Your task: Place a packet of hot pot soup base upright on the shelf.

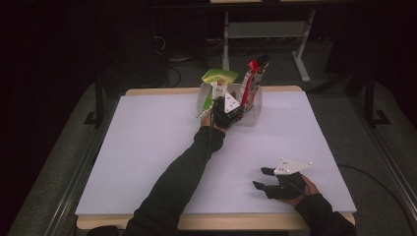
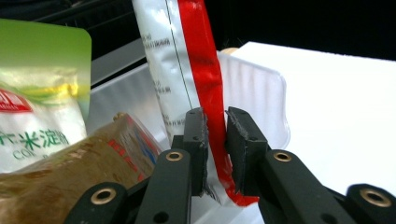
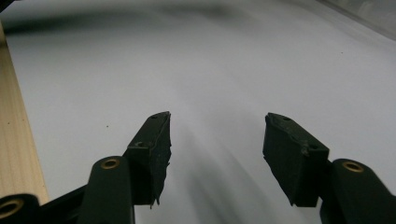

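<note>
With the red-edged pouch [image 2: 205, 88] standing in the clear bin [image 1: 253, 110] and pinched at its seam by the left gripper [image 2: 215, 140], it is best lowered straight, while the right gripper [image 3: 215, 154] is kept wide, empty

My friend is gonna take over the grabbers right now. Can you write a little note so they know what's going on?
Left gripper: at the clear bin at the table's far edge, jaws around the red edge of the red-and-silver pouch; a firm pinch can't be confirmed.
Right gripper: open, holding nothing, low over the white table near the front right.
In the bin: that pouch standing upright, a green-and-white pouch, a brown packet.
Done: left gripper has reached the pouch.
Left: secure the grip, then move the pouch.
</note>
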Demonstrator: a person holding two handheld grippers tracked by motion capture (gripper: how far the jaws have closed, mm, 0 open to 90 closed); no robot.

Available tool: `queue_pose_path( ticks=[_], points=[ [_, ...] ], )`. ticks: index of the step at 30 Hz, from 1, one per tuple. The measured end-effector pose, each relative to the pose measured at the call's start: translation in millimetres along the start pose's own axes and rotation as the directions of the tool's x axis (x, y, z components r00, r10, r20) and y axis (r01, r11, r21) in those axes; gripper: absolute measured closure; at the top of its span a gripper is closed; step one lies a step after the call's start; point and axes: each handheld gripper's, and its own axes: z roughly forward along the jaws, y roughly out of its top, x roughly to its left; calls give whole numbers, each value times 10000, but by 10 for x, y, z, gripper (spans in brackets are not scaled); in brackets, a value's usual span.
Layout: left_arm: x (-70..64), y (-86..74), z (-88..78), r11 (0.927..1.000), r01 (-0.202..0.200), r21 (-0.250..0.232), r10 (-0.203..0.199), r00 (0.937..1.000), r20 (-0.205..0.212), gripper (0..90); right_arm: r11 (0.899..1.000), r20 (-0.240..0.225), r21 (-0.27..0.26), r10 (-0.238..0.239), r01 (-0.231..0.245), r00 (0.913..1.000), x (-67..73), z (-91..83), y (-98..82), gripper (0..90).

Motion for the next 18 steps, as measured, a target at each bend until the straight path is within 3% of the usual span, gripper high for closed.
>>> queue_pose_path(
  ticks=[4,15,17,18],
  points=[
    [-35,-66,25,9996,-229,177,229,9997,-7,805,10000,-26,26,-17,17,10000,1,5,-2,412],
    [-71,-174,38,9997,-133,199,136,9998,-123,875,9999,-96,110,20,-19,10000,17,25,2,413],
    [-71,-176,39,9991,-304,299,307,9995,-116,878,9999,-92,118,20,-19,10000,14,28,0,414],
    [-64,-183,42,9994,-163,298,165,9998,-73,884,9999,-94,136,13,-12,10000,14,29,-1,413]
  ],
)
